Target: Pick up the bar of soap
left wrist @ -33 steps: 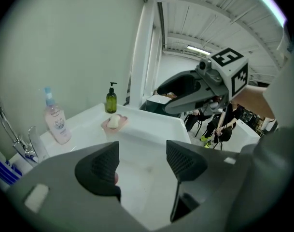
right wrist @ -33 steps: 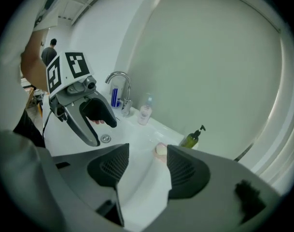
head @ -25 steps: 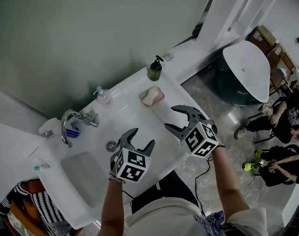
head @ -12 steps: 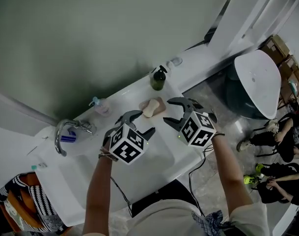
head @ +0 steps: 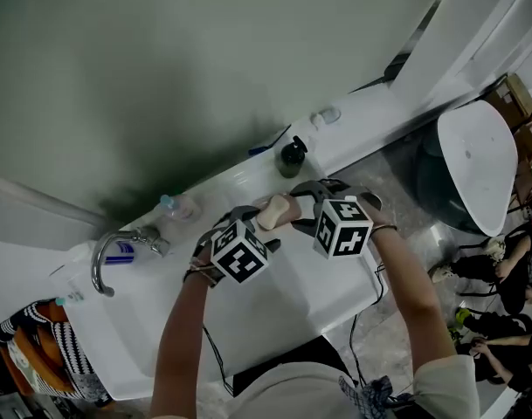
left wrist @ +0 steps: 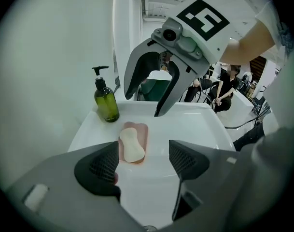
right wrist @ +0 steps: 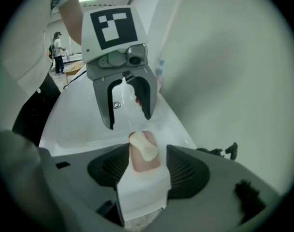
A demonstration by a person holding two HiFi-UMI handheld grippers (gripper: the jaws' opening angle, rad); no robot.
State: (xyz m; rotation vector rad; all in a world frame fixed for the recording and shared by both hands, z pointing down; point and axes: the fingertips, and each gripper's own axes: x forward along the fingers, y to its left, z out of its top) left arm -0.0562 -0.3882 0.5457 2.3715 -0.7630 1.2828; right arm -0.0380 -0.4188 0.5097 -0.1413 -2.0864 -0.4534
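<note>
Bar of soap [head: 272, 211] flat on a pink dish [left wrist: 140, 131], pale cream, slightly skewed. Dish on the white worktop [head: 283, 291], toward the wall, beside the basin [right wrist: 84, 120]. Dark green pump bottle [head: 292, 157] upright just behind the dish, apart from it.

Left gripper [head: 251, 227] on the basin side of the dish, right gripper [head: 300, 206] on the other side. Both pointing steeply down, facing each other across the soap.

Left jaws spread wide, just been opening, pinching nothing. Soap ahead of the left pad [left wrist: 101, 164] in the left gripper view, not between the pads.

Right jaws spread too. Dish and soap framed between the pads in the right gripper view, pressed by neither pad. Hard to tell from these angles whether the right jaws touch the dish or hang just above it.

Chrome tap [head: 104, 256] over the basin at far left in the head view, small clear bottle [head: 172, 206] near it by the wall. Bare forearms below the grippers, thin cables [head: 217, 356] trailing down from them. People [head: 508, 264] seated on the floor at far right, well apart from the worktop.
</note>
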